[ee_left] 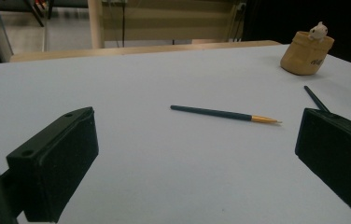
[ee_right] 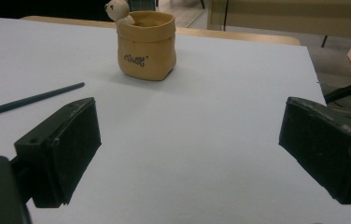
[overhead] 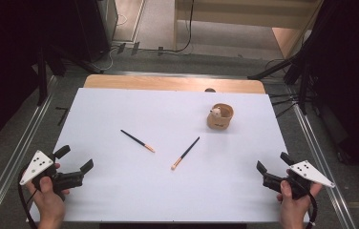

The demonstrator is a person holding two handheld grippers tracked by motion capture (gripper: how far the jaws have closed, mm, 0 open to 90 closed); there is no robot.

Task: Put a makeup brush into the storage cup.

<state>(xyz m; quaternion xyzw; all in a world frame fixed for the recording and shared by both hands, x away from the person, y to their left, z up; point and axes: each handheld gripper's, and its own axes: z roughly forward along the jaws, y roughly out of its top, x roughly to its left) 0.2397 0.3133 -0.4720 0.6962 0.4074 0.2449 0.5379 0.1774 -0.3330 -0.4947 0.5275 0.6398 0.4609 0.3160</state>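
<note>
At the near left corner of the white table point(overhead: 120, 200), the left gripper point(overhead: 75, 160) waits, jaws spread, empty. Mid-table lie two brushes point(overhead: 138, 140), point(overhead: 185, 153), apart. Far right stands the tan pot point(overhead: 220, 117). Near right, the right gripper point(overhead: 273, 164) gapes, empty.

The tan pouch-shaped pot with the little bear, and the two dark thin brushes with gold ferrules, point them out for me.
Tan pouch-shaped pot point(overhead: 219, 120): high view, front wall.
Left dark thin brush point(overhead: 134, 139): high view, mid-handle.
Right dark thin brush point(overhead: 188, 149): high view, mid-handle.
</note>
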